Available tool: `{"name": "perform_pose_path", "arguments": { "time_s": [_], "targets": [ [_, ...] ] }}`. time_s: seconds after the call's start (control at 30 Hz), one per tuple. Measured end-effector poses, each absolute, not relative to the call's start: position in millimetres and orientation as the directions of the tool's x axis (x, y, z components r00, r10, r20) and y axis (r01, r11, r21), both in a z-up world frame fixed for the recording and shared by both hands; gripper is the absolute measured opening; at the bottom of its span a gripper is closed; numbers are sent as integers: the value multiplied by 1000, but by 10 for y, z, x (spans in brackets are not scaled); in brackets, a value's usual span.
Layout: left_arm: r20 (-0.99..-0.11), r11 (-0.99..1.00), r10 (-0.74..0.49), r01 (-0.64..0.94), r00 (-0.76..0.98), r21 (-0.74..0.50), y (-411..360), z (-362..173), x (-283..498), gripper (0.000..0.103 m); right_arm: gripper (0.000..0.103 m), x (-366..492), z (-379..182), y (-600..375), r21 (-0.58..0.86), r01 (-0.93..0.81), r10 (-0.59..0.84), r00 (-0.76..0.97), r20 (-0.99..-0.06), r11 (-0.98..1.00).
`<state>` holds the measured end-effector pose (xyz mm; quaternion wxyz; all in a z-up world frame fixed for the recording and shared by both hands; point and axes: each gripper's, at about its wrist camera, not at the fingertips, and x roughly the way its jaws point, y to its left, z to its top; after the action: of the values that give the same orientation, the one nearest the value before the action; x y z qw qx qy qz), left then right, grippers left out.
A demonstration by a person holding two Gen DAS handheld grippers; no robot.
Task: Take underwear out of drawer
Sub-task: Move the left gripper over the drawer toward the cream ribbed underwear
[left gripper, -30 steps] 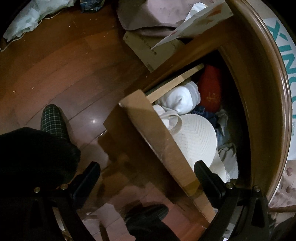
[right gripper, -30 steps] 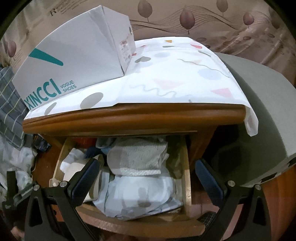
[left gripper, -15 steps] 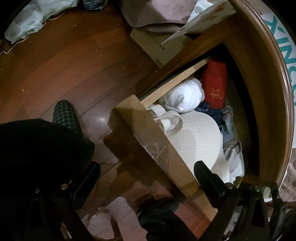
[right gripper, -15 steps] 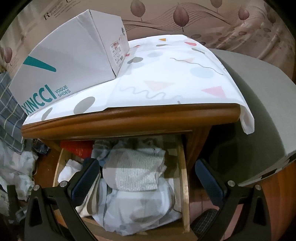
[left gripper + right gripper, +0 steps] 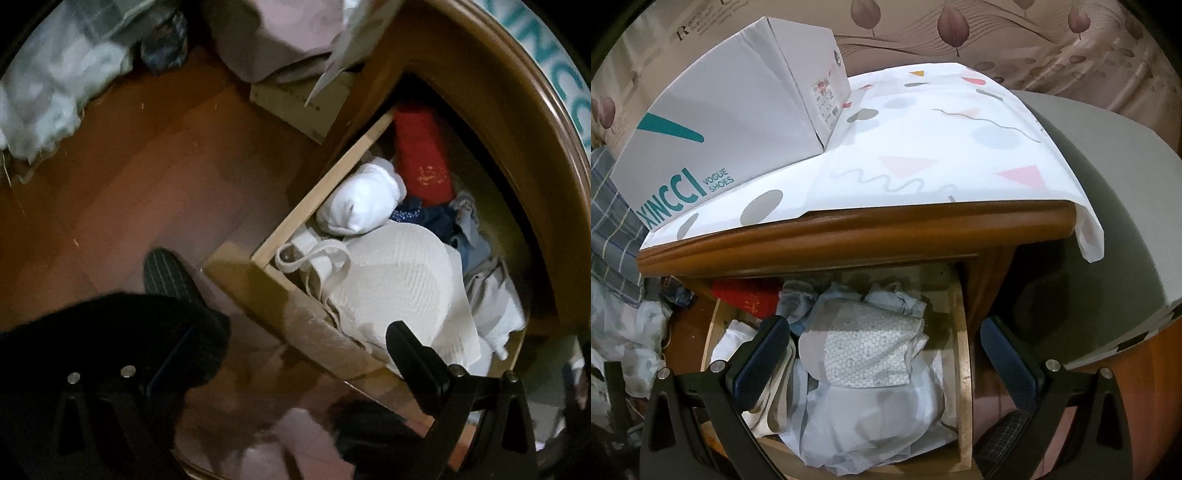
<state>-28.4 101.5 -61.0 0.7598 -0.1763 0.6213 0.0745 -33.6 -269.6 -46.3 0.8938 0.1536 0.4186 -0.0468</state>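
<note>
Drawer (image 5: pixel 962 373) now pulled further out (full of underwear (image 5: pixel 864 350)), both grippers' fingers (image 5: pixel 762 356) spread, empty

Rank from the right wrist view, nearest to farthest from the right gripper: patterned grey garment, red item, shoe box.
1. Patterned grey garment: mid-drawer, just ahead of the open right gripper.
2. Red item: back-left drawer corner.
3. Shoe box: on the cabinet top, left.

A home bedroom: wooden nightstand (image 5: pixel 849 236), clothes-filled drawer (image 5: pixel 962 354), shoebox (image 5: pixel 731 122).
</note>
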Motion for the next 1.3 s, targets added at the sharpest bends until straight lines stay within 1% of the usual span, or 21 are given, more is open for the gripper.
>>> {"name": "perform_pose_path", "arguments": {
  "time_s": [0.1,0.2,0.3,0.43,0.53,0.6,0.67,0.77,0.9,1.13,1.3],
  "targets": [
    [-967,956,-53,-267,248,-121,924,-436,-318,102,103,-344,-466,-2687,238,210,51,639,-768,949],
    [-952,975,-32,-202,303,-97,861,-244,-349,102,103,-342,-469,-2681,240,208,54,637,-769,948],
    [-938,983,-76,-133,338,-127,793,-74,-304,102,103,-344,-466,-2684,238,210,51,640,-767,948],
    [-932,976,-161,-85,323,-198,709,37,-122,102,103,-346,-465,-2708,242,219,48,640,-767,945],
    [-931,963,-236,-62,277,-263,665,-35,-2,102,103,-348,-465,-2731,250,225,51,640,-767,942],
    [-935,961,-257,-37,243,-274,586,-111,56,102,103,-350,-464,-2738,248,225,48,640,-766,942],
    [-946,967,-246,-5,213,-253,483,-209,98,102,103,-356,-462,-2748,248,225,48,642,-765,942],
    [-960,975,-216,84,176,-204,334,-353,142,102,103,-367,-457,-2781,244,236,36,644,-764,941],
    [-968,967,-213,171,130,-190,191,-510,184,102,103,-372,-470,-2834,247,251,31,640,-767,936],
    [-978,966,-191,195,89,-171,127,-736,277,102,103,-350,-522,-2831,211,260,11,607,-794,942],
    [-985,963,-162,229,64,-143,89,-905,295,102,103,-355,-537,-2828,206,255,11,604,-797,945]
  ]
}}
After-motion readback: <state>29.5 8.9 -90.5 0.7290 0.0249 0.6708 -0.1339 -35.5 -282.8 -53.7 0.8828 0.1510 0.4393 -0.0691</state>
